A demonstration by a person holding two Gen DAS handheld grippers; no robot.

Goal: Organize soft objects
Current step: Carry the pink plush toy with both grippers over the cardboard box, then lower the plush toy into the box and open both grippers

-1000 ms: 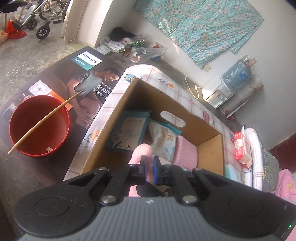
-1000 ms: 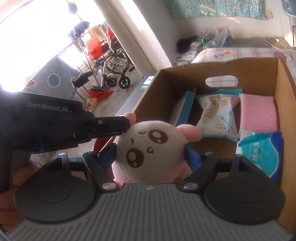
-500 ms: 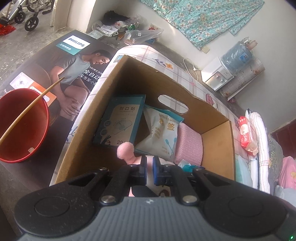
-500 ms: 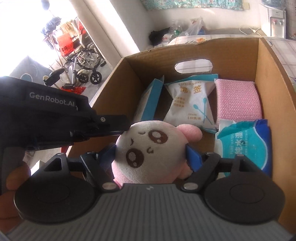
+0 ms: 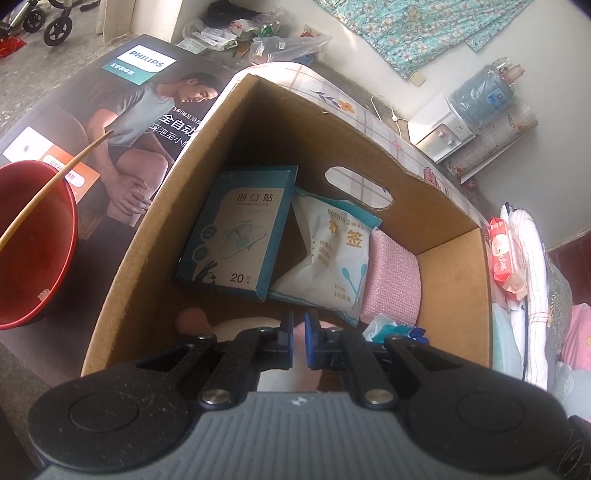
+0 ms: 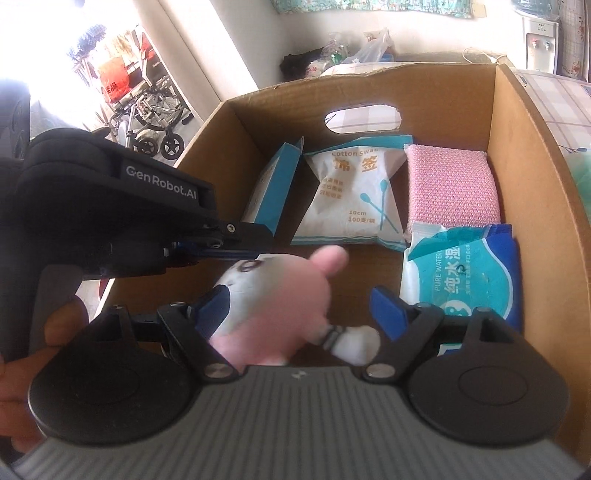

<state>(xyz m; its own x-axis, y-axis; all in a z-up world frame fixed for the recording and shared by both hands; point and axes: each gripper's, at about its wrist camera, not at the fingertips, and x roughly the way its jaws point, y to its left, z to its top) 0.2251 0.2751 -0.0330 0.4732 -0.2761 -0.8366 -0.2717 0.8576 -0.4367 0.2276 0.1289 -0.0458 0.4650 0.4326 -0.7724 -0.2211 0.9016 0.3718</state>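
The left gripper [image 5: 299, 332] pinches the fuzzy pink-and-white plush toy [image 6: 273, 302]. The right gripper [image 6: 299, 306] is spread wide, released, inside the brown corrugated cardboard box [image 6: 532, 184].

Cardboard box [image 5: 177, 236] on a checked tablecloth [image 5: 325, 92].

Lived-in home, likely a bedroom doubling as storage. Cardboard box [image 5: 458, 273] resting on a checked bedsheet [image 5: 373, 118]. Beyond the box: floral cloth [image 5: 417, 33] pinned to the wall, water dispenser [image 5: 443, 133] with bottle, bagged clutter [image 5: 280, 44] in the corner. Left of the box: red basin [image 5: 40, 251] on the floor. Folded bedding [image 5: 532, 295] to the right.
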